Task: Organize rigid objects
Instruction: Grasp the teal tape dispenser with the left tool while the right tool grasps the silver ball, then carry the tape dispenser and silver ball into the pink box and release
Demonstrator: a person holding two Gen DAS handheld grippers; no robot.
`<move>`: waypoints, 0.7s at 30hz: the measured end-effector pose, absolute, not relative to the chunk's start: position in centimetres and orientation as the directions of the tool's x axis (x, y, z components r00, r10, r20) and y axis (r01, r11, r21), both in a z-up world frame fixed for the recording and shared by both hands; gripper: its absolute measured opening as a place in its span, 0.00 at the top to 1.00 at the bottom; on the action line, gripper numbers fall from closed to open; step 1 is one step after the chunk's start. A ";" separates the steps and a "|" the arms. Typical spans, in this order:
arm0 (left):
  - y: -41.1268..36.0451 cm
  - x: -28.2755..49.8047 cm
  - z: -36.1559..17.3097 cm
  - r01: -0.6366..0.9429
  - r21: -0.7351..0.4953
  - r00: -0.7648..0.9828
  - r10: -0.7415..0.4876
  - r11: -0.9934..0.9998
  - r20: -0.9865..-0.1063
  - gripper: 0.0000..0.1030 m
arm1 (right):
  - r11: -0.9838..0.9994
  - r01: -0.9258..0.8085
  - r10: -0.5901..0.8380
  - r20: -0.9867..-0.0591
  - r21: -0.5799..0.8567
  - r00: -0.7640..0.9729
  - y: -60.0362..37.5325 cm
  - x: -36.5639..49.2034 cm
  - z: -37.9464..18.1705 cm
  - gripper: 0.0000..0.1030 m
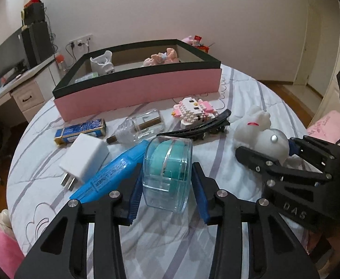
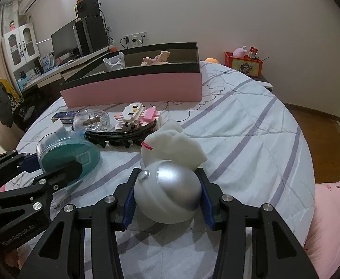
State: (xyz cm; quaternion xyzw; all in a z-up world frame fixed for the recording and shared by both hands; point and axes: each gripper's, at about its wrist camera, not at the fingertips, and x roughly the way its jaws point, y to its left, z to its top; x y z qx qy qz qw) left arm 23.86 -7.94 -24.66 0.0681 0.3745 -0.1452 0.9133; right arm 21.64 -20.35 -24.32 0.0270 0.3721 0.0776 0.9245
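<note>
Bed (image 2: pixel 251 125) under striped quilt carries pink box (image 1: pixel 137 88) at far side, clutter in front. Right tongs (image 2: pixel 167 191) clamp white rabbit figure (image 2: pixel 170 162) by round base. Left tongs (image 1: pixel 166 193) straddle clear teal container (image 1: pixel 167 169), pads at its sides, contact unclear.

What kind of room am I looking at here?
Most likely a bedroom at home: the work surface is a bed with a striped quilt, pink pillows beside it, and a desk with a monitor.
</note>
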 end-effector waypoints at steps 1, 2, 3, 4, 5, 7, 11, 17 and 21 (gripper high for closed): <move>-8.1 23.9 -24.6 0.316 0.025 0.687 -0.211 0.948 -0.696 0.61 | 0.986 -0.123 0.164 -0.682 0.109 0.712 -20.4 21.6 -24.3 0.54; -8.1 23.8 -24.6 0.316 0.029 0.689 -0.208 0.948 -0.694 0.61 | 0.985 -0.124 0.172 -0.677 0.118 0.715 -20.5 21.6 -24.3 0.54; -8.1 23.8 -24.6 0.315 0.028 0.691 -0.209 0.949 -0.692 0.61 | 0.984 -0.125 0.178 -0.673 0.128 0.718 -20.6 21.5 -24.3 0.54; -7.8 23.5 -24.4 0.307 0.010 0.699 -0.218 0.952 -0.681 0.61 | 0.982 -0.125 0.189 -0.665 0.143 0.723 -20.8 21.3 -24.2 0.54; -7.6 23.4 -24.2 0.305 -0.003 0.702 -0.227 0.952 -0.675 0.61 | 0.980 -0.129 0.199 -0.659 0.154 0.726 -20.9 21.2 -24.0 0.54; -7.2 23.1 -23.9 0.306 -0.014 0.704 -0.236 0.952 -0.669 0.62 | 0.978 -0.129 0.206 -0.642 0.167 0.739 -21.0 20.8 -23.6 0.54; -6.0 22.2 -22.3 0.285 -0.030 0.737 -0.238 0.958 -0.633 0.63 | 0.974 -0.143 0.221 -0.595 0.177 0.772 -20.6 19.8 -21.7 0.54; -4.3 21.1 -20.5 0.267 -0.058 0.777 -0.251 0.962 -0.578 0.64 | 0.973 -0.169 0.227 -0.547 0.154 0.806 -18.8 18.7 -19.0 0.54; -3.4 20.2 -18.9 0.244 -0.041 0.812 -0.227 0.969 -0.537 0.64 | 0.973 -0.185 0.230 -0.523 0.139 0.820 -17.9 18.1 -17.8 0.54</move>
